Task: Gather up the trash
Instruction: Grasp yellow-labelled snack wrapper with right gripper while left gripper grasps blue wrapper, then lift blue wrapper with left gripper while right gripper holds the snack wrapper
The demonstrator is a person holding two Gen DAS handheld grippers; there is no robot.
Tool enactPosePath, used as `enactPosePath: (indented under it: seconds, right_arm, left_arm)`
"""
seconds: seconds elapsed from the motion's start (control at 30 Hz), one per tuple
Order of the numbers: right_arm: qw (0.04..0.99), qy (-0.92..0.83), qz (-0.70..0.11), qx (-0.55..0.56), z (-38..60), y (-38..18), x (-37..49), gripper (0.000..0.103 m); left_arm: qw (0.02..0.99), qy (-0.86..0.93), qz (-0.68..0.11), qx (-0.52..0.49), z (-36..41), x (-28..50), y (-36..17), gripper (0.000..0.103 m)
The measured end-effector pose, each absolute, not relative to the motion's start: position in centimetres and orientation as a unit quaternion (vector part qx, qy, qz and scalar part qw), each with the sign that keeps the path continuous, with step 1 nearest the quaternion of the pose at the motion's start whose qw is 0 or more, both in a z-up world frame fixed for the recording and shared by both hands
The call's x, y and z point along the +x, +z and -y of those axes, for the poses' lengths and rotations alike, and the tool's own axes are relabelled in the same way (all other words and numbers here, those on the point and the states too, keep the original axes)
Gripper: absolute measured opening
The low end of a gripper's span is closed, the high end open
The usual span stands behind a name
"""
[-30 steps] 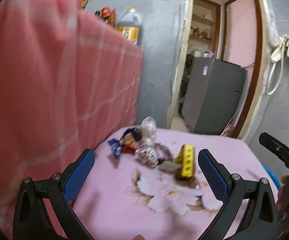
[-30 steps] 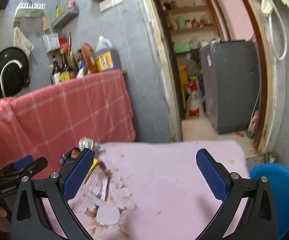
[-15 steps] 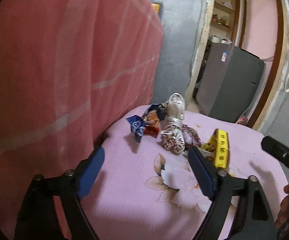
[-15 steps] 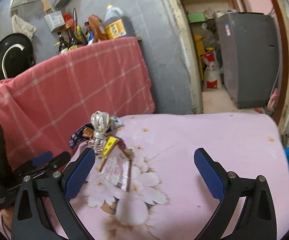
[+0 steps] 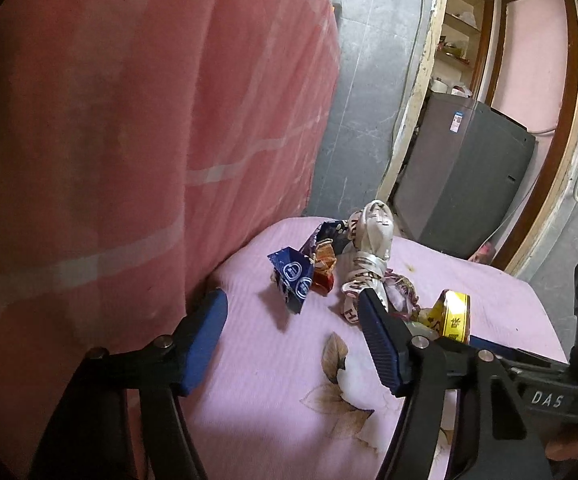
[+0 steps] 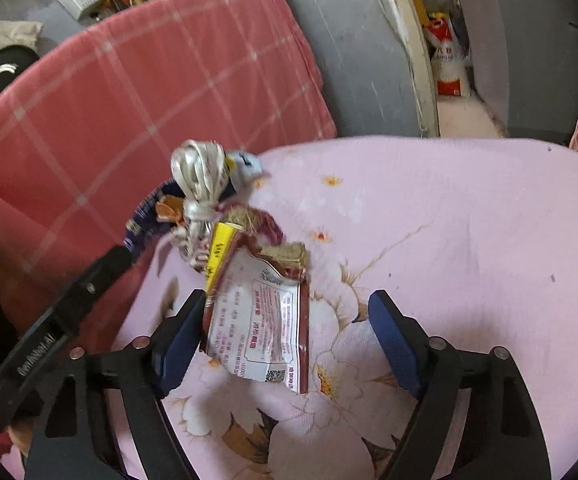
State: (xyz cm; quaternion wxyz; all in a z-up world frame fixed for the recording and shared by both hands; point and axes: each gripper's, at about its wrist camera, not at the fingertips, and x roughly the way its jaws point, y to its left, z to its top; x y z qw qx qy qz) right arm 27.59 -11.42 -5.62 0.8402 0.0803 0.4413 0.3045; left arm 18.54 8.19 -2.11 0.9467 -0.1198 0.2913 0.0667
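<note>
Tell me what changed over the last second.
Both grippers came down toward the trash pile while closing: the right gripper now straddles the flat white wrapper, the left gripper nears the blue wrapper. Nothing gripped yet; the trash has not moved.

We count five wrappers in the pile: one blue wrapper [image 5: 293, 277], one orange wrapper [image 5: 324, 264], one knotted silver wrapper [image 5: 369, 240] at frame centre, one purple wrapper [image 5: 401, 292], and one flat white packet [image 6: 261, 320] with a yellow strip, low centre of the right view. We see two grippers, one pink cloth [image 6: 449, 220], one red blanket [image 6: 149, 80], one grey cabinet [image 5: 461, 176].
</note>
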Motion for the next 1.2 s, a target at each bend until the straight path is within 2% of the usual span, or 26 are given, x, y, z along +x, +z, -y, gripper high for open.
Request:
enactPosePath:
  seconds: [0.03, 0.2, 0.23, 0.37, 0.67, 0.77, 1.2]
  right_arm:
    - [0.84, 0.306, -0.441, 0.08, 11.4, -5.6, 27.5, 0.074]
    - [0.832, 0.329, -0.437, 0.087, 11.9, -5.4, 27.3, 0.047]
    - [0.833, 0.331, -0.435, 0.088, 12.0, -5.2, 27.2, 0.044]
    - [0.843, 0.327, -0.42, 0.083, 12.8, -4.6, 26.6, 0.042]
    - [0.861, 0.311, -0.394, 0.082, 14.9, -3.4, 26.0, 0.042]
    - [0.862, 0.309, -0.392, 0.088, 15.4, -3.3, 26.2, 0.042]
    - [0.874, 0.306, -0.37, 0.077, 16.2, -2.9, 25.0, 0.042]
  left_arm:
    - [0.946, 0.064, -0.293, -0.122, -8.3, 18.7, -2.1, 0.058]
    - [0.944, 0.054, -0.299, -0.127, -8.3, 19.1, -2.0, 0.054]
    - [0.945, 0.053, -0.297, -0.129, -8.3, 19.1, -2.0, 0.054]
    - [0.945, 0.057, -0.293, -0.132, -8.2, 19.1, -1.8, 0.053]
    - [0.943, 0.076, -0.297, -0.131, -7.9, 20.1, -1.9, 0.031]
    - [0.942, 0.079, -0.299, -0.13, -7.7, 20.3, -1.9, 0.018]
    - [0.93, 0.113, -0.319, -0.142, -7.5, 19.4, -2.2, 0.004]
